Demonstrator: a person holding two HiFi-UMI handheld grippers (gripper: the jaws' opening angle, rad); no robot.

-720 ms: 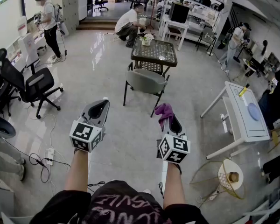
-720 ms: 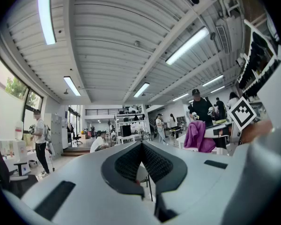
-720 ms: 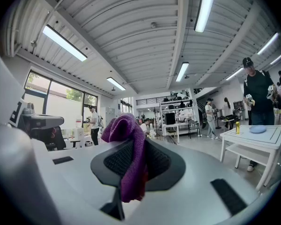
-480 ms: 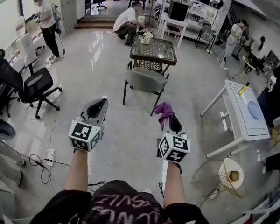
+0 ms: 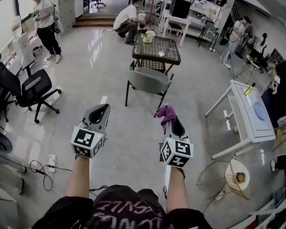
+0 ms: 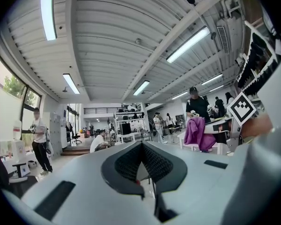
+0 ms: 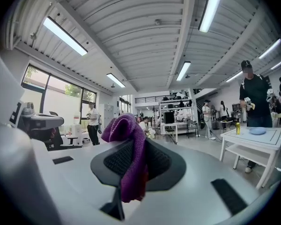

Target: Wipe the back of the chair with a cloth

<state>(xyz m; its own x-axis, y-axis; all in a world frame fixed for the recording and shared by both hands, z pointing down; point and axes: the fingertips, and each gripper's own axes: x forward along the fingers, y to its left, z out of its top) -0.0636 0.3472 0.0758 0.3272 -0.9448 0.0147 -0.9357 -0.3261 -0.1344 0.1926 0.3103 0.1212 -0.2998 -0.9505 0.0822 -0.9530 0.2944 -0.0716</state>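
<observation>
Jaws of the left gripper (image 5: 104,108) were closed together with nothing between them; its own view showed the dark ribbed pads meeting at the tips. Jaws of the right gripper (image 5: 172,118) were closed on a purple cloth (image 5: 166,112). In the right gripper view the cloth (image 7: 129,146) was pinched between the pads, bunched above the tips, with a strip hanging down in front.

In the head view both grippers were held out in front of the person, side by side and apart, above a pale, shiny floor (image 5: 95,70). Neither touched anything else.

The chair (image 5: 148,81) stood on the floor well ahead of the grippers, its grey curved back facing the person and its dark legs splayed. The cloth was well apart from it. Just beyond the chair stood a dark lattice-topped table (image 5: 157,50) with a small pot of flowers (image 5: 148,36) on it.

A black office chair (image 5: 32,87) stood at the left. A white table (image 5: 248,116) stood at the right. Several people stood or crouched farther back in the room.
</observation>
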